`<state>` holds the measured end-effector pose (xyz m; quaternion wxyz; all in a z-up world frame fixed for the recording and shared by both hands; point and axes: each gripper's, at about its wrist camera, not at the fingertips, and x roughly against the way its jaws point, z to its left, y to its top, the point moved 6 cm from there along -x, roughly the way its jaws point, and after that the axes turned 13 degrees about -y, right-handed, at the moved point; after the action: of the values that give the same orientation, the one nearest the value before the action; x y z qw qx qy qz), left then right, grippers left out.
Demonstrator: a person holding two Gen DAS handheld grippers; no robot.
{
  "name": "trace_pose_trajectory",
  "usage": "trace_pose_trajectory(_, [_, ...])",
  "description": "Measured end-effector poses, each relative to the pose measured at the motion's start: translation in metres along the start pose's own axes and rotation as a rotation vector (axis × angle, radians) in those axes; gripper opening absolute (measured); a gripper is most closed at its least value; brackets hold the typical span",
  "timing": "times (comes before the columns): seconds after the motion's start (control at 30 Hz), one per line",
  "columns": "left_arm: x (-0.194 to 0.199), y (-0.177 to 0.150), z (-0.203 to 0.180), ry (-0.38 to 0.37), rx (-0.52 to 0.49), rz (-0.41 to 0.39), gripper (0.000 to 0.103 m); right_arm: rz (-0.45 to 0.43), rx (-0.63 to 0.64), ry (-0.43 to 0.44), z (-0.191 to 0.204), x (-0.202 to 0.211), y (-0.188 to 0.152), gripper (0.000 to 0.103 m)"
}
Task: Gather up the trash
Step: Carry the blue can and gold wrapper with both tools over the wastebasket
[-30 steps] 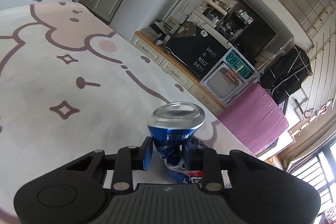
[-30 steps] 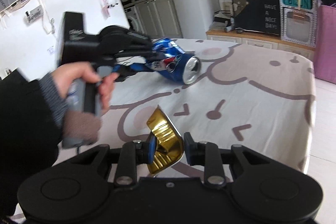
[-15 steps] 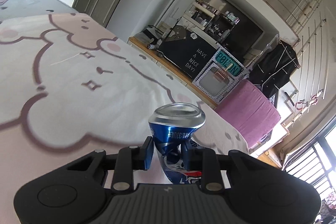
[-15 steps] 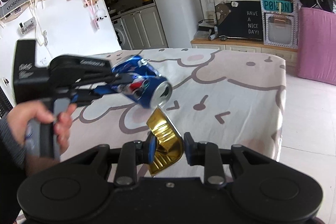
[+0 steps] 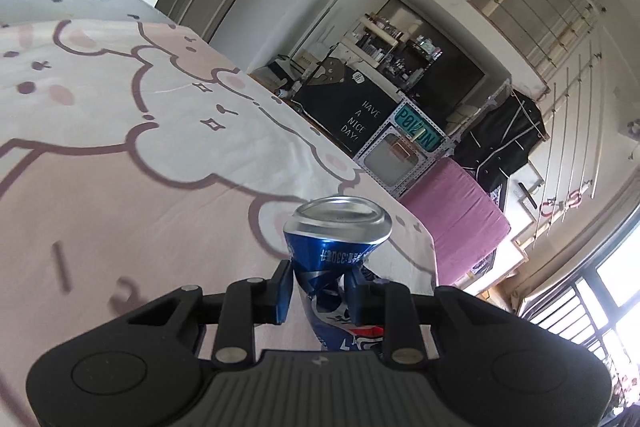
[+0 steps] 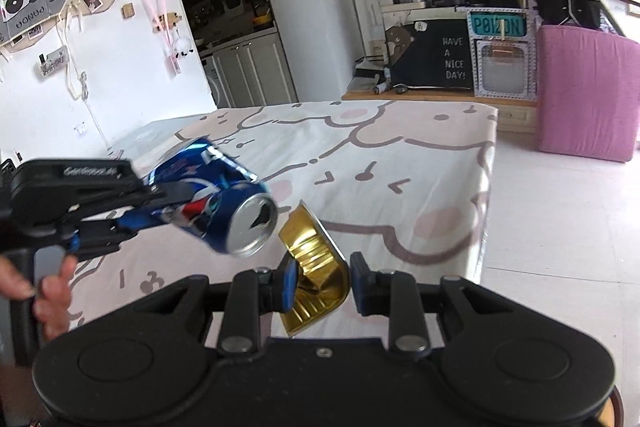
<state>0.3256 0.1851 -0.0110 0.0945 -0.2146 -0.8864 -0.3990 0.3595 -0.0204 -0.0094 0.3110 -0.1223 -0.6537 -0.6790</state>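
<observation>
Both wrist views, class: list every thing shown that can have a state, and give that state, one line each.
Blue can: crushed, tab opening punched, lifted off the table, clamped at its dented waist.
Gold foil tray: crumpled, held between the fingers.
Left gripper: shut on the blue can.
Right gripper: shut on the gold foil tray.
Tablecloth: spread flat over the table.

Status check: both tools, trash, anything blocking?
Left tool shut on crushed blue can. Right tool shut on gold foil tray. Both lifted over bed; nothing blocking.
</observation>
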Motion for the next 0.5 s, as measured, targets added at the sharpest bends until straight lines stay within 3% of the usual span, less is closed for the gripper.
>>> trace_pose_trajectory(0.27, [0.048, -0.033, -0.026, 0.007, -0.09, 0.0, 0.028, -0.026, -0.007, -0.034, -0.01, 0.038, -0.021, 0.028])
trace_pose_trajectory(0.5, [0.079, -0.057, -0.061, 0.034, -0.261, -0.012, 0.028, -0.065, -0.038, -0.049, -0.021, 0.074, -0.036, 0.028])
